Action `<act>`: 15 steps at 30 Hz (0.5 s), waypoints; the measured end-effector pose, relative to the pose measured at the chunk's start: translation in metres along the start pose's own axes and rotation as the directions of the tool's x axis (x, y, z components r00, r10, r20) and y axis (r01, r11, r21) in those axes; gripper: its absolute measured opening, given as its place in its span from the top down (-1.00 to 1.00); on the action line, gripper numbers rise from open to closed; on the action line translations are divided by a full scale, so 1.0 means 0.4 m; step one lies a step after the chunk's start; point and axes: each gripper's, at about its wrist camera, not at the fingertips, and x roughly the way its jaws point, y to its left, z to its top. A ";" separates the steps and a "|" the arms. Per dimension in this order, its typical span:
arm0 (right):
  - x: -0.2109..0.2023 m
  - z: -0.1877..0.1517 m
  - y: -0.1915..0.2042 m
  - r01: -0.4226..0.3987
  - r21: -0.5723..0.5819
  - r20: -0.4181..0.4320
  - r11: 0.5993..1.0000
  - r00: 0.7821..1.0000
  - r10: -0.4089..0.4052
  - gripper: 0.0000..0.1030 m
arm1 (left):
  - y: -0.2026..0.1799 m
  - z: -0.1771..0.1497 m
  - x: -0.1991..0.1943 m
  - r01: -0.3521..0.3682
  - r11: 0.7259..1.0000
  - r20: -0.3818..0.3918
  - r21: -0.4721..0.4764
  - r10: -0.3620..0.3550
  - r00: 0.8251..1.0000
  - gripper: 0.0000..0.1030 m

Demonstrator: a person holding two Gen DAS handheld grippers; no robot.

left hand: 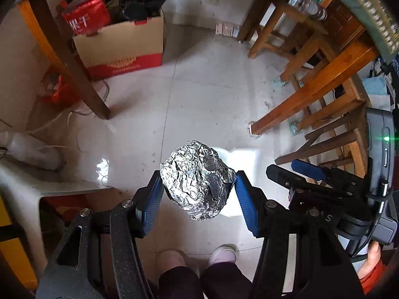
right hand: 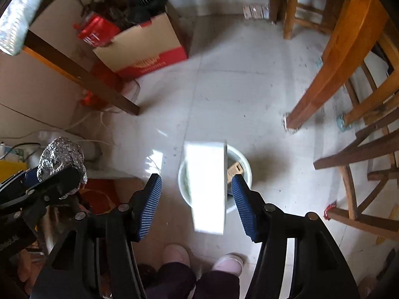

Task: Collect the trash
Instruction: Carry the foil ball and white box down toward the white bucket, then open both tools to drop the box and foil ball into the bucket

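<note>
My left gripper (left hand: pixel 198 186) is shut on a crumpled ball of silver foil (left hand: pixel 198 178) and holds it in the air above the floor. The ball also shows at the left of the right wrist view (right hand: pixel 62 159). My right gripper (right hand: pixel 197 189) is open, its blue pads wide apart. A white box (right hand: pixel 207 186) is in the air between and below its fingers, touching neither pad, above a white bin (right hand: pixel 243 163) on the floor. In the left wrist view the white box (left hand: pixel 243 164) shows behind the foil ball, and the right gripper (left hand: pixel 296 174) is at the right.
A cardboard box (left hand: pixel 124 44) full of clutter stands at the back left. Wooden chairs and stools (left hand: pixel 319 94) crowd the right side, a table leg (left hand: pixel 74 69) the left. A white plastic stool (left hand: pixel 37 186) is at lower left. The person's feet (left hand: pixel 199 256) are below the grippers.
</note>
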 end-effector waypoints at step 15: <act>-0.066 -0.007 -0.077 0.076 0.032 0.034 0.997 0.996 -0.077 -0.07 | -0.086 0.011 0.170 0.100 0.995 -0.140 -0.002 -0.100 0.985 -0.20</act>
